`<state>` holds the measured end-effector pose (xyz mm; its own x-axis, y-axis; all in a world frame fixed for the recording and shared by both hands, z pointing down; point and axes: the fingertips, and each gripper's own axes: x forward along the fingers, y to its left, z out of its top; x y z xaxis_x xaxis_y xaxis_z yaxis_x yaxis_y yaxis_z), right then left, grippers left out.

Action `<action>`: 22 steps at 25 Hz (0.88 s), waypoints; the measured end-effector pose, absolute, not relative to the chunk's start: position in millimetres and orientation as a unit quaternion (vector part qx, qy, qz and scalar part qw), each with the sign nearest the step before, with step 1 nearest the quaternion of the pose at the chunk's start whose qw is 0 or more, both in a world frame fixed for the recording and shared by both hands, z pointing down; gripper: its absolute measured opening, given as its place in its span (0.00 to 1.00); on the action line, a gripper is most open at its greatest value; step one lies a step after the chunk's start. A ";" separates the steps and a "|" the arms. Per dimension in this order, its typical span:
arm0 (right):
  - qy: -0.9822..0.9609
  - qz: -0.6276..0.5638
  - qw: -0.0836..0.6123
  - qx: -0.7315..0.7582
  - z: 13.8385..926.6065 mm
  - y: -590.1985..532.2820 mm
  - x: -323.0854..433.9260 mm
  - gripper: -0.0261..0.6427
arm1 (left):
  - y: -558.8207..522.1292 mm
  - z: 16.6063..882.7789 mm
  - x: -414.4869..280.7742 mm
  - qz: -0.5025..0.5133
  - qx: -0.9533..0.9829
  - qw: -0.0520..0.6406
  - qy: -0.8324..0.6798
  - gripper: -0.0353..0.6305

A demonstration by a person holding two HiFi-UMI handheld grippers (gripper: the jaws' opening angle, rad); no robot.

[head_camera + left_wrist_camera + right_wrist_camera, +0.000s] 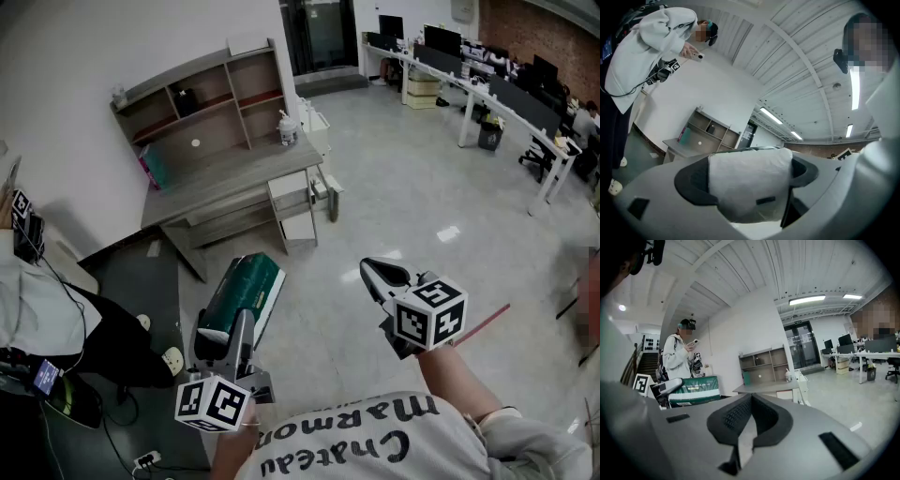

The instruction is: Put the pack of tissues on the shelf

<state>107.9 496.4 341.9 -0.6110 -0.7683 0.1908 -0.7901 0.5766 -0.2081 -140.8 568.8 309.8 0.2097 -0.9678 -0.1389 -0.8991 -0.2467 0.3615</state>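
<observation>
While the head view shows 1 green pack of tissues (242,292) clamped in the left gripper (223,330), well apart from the 1 shelf (202,103), only the left gripper view shows its white end (750,180) pressed between the 2 jaws. The right gripper (380,274) is closed on nothing. Both gripper views show 1 bystander (677,357) standing.

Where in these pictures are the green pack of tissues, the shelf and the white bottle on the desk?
pack of tissues (246,289): head view, on its green top face.
shelf (206,114): head view, around its middle board.
bottle (288,131): head view, on its white body.
</observation>
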 end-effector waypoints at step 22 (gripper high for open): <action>-0.881 0.165 0.013 0.443 365.4 505.7 31.5 0.06 | 580.5 318.4 -204.5 -0.160 0.792 0.097 -0.581 0.71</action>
<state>31.5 505.7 365.4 -0.6079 -0.7759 0.1686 -0.7844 0.5538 -0.2794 -204.5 580.5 318.4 0.2749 -0.9512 -0.1402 -0.8889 -0.3070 0.3401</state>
